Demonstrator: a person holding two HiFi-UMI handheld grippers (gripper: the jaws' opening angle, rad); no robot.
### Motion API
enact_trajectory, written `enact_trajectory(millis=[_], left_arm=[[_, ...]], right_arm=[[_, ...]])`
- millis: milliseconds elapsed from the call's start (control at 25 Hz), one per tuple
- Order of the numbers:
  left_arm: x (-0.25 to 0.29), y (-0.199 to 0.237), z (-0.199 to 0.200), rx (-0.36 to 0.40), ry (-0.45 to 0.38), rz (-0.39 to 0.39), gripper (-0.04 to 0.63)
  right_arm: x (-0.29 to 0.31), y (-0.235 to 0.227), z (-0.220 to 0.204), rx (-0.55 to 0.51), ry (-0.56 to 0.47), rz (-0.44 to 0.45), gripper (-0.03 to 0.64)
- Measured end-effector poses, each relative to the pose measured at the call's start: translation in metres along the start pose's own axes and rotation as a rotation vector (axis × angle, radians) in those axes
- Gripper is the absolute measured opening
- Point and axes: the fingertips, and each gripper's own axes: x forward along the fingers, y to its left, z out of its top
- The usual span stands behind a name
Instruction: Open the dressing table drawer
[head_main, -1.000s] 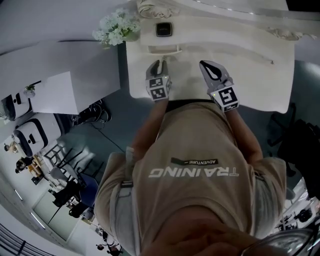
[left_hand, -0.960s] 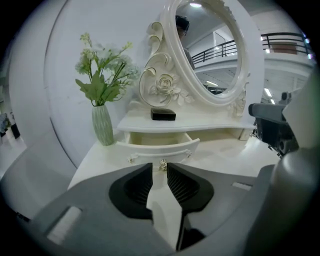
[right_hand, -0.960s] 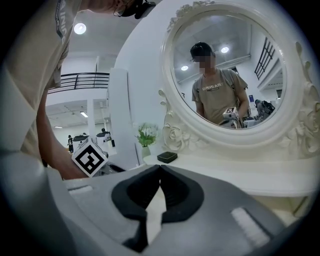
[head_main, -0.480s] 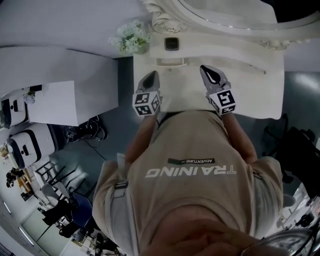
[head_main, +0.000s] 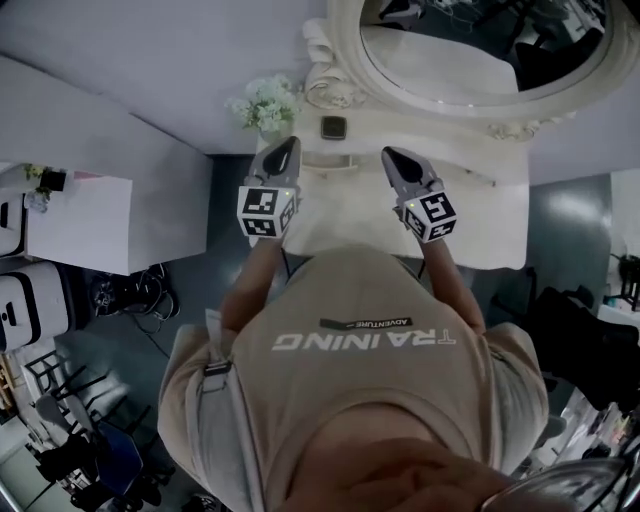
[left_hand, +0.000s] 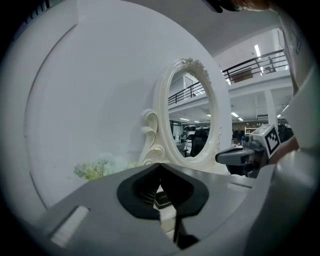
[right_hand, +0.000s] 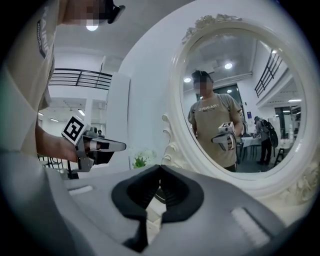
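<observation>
The cream dressing table (head_main: 480, 235) stands under an oval mirror (head_main: 470, 50). A small drawer front with a ledge-like pull (head_main: 327, 160) sits at the back of its top, below a dark square object (head_main: 333, 127). I cannot tell whether the drawer is open. My left gripper (head_main: 284, 148) hangs shut and empty above the table's left end, left of the pull. My right gripper (head_main: 390, 157) is also shut and empty, right of the pull. The left gripper's (left_hand: 160, 164) jaws meet in front of the mirror frame (left_hand: 165, 120). The right gripper's (right_hand: 160, 166) jaws meet below the mirror (right_hand: 235, 100).
White flowers (head_main: 264, 103) stand at the table's back left corner, against the grey wall. A white desk (head_main: 75, 225) and cables on the floor lie to the left. Each gripper shows in the other's view: the right gripper (left_hand: 235, 156), the left gripper (right_hand: 107, 146).
Both grippers have risen off the table top, the left one more. The left jaws, open a second ago, have closed on nothing. The head view now takes in the mirror.
</observation>
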Motion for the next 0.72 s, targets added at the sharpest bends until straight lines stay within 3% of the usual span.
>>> enact_trajectory(millis=[200, 320, 440, 720], left_arm=[[-0.005, 0.004, 0.042, 0.121, -0.069, 0.008, 0.008], [-0.006, 0.006, 0.062, 0.130, -0.100, 0.007, 0.008], [-0.008, 0.006, 0.066, 0.132, -0.106, -0.002, 0.008], [-0.020, 0.012, 0.052, 0.096, -0.074, 0.010, 0.008]], right_arm=[[0.005, -0.005, 0.035, -0.018, -0.030, 0.017, 0.003], [0.004, -0.011, 0.062, 0.023, -0.096, 0.035, 0.003], [-0.001, -0.018, 0.080, 0.003, -0.131, 0.000, 0.003], [-0.008, -0.010, 0.089, -0.041, -0.127, -0.014, 0.003]])
